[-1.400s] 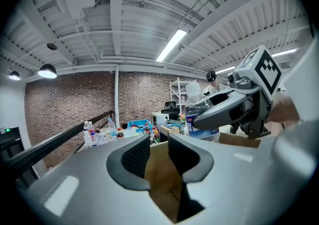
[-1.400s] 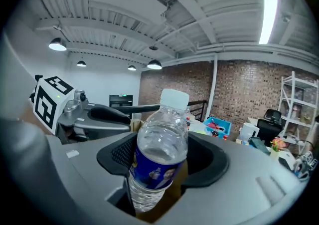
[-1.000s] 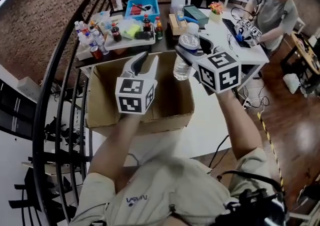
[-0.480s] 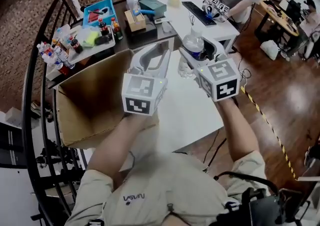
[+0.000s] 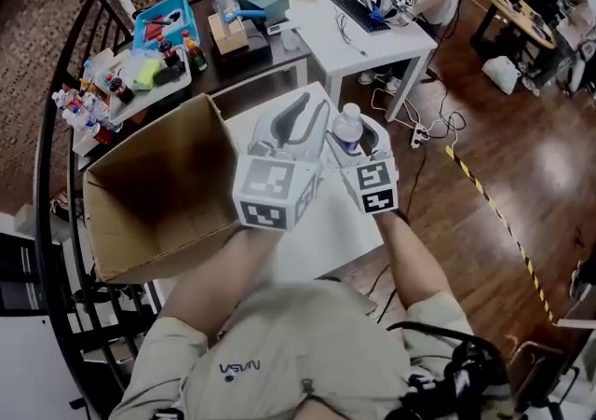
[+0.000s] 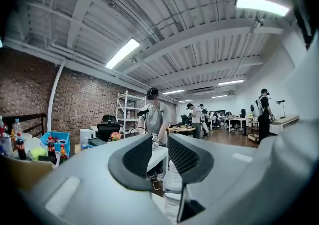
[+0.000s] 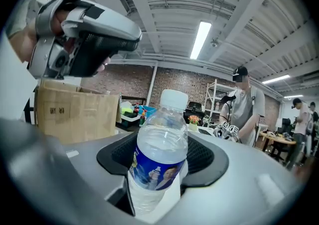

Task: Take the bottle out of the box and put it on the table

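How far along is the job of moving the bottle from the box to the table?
Done: the bottle is out of the box, upright. In hand: the right gripper is clamped on it over the white table. Left: set it down and release; I cannot tell whether its base touches yet.

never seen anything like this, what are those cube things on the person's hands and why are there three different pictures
There is no robot here. A person holds a grasping tool in each hand, and the patterned cubes are parts of those tools. The head view comes from a camera on the person's head, looking down. The other two views come from cameras riding on each tool, looking along its jaws. The right tool is clamped on a clear water bottle. The left tool is empty, its jaws slightly apart. Below them are an open cardboard box and a white table.
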Motion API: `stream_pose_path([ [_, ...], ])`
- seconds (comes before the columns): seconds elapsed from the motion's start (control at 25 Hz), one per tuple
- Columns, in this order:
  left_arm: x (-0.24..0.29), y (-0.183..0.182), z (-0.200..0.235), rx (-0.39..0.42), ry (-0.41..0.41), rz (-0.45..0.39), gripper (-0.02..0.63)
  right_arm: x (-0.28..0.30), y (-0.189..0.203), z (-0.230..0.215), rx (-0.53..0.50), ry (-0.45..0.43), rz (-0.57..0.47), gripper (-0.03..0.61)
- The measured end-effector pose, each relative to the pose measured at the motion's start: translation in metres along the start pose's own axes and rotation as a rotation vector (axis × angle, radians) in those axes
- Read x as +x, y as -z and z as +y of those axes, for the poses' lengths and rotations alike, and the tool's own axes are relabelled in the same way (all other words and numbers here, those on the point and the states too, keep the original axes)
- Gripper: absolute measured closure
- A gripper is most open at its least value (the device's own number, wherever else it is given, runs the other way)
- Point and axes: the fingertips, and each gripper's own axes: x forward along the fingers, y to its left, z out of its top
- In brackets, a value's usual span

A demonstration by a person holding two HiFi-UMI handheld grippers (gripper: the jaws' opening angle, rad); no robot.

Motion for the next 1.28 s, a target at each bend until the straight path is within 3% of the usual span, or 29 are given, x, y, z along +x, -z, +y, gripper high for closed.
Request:
stream_pose_path([
  [0.24,0.010,0.011,-0.010,-0.047,0.003,0.014,0.514,0.024,0.068,0.012,-0.008,-0.009,0.071,0.295],
  [0.48,0.017,0.017,-0.019,-0.048,0.009,0.022,0.514,0.033,0.110,0.017,-0.024,-0.002,0.105,0.293],
  [0.8,0.023,0.029,-0.005,-0.047,-0.037,0.043,0.514,0.029,0.115,0.030,-0.063,0.007,0.045,0.282],
  [1.0,0.014,0.037,-0.005,-0.055,-0.053,0.049,0.514,0.008,0.123,0.032,-0.059,0.067,0.012,0.261],
  [1.28,-0.008,0.022,-0.011,-0.040,-0.036,0.025,0.514,0.016,0.129,0.030,-0.049,0.035,0.096,0.244],
])
